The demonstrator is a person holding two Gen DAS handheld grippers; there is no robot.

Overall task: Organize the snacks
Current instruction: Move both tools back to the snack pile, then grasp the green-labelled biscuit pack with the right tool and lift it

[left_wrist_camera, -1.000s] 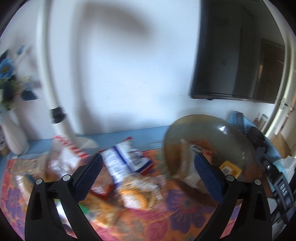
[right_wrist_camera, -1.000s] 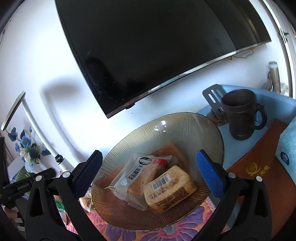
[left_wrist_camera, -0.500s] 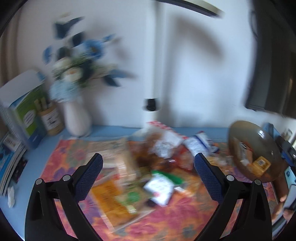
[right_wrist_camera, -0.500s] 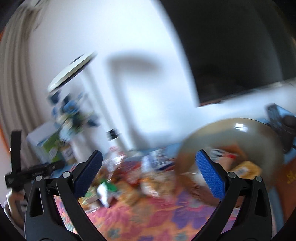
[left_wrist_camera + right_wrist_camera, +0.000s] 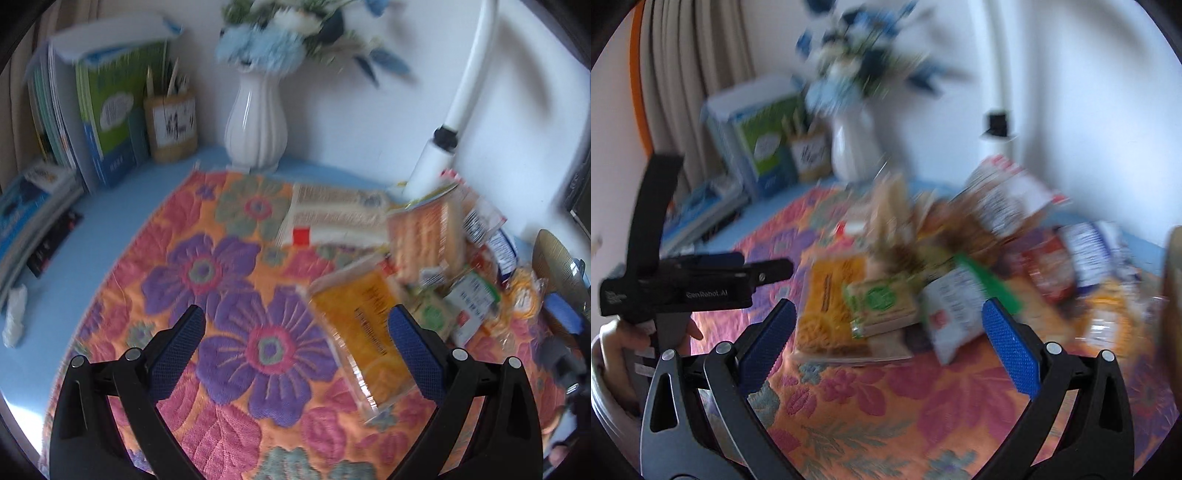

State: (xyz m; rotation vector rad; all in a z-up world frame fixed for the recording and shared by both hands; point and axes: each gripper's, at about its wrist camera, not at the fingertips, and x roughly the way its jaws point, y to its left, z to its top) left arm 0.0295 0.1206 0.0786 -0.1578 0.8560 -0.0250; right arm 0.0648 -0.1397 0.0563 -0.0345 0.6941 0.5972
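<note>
Both claws gape wide and empty. The snack pile lies just ahead of the right claw. For the left claw, the orange packet sits beside its right finger.

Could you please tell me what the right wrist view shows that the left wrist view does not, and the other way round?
Only the right wrist view shows the left gripper from outside, held in a hand, plus the curtain. Only the left wrist view shows the crumpled white wrapper on the blue table and the bowl's rim. Both share the white vase, the books, the flowered mat, the yellow packet and the snack pile.
</note>
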